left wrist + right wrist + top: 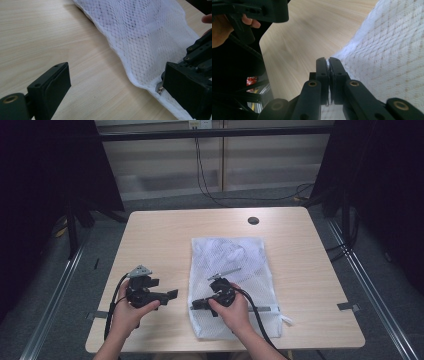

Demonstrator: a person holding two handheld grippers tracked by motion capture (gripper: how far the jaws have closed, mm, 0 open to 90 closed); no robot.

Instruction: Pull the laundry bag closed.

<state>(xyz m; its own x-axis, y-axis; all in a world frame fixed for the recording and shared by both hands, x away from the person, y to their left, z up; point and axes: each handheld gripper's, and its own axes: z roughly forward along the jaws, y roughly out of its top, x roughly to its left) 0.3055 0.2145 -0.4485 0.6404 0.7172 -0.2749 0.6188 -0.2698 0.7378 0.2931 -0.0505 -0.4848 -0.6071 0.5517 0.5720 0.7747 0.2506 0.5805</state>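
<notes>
Right gripper view – right hand-held gripper [329, 65] pinches mesh bag [392, 57] edge

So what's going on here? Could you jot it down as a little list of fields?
Setting: wooden table, person seated at its near side
Main item: white mesh laundry bag, lying flat with something white inside
Right gripper: fingers closed on the bag's hemmed edge, near its zipper end
Left gripper: fingers apart, nothing between them, held over bare table beside the bag
Other detail: small metal zipper pull at the bag's edge; dark round hole in the table's far side
</notes>
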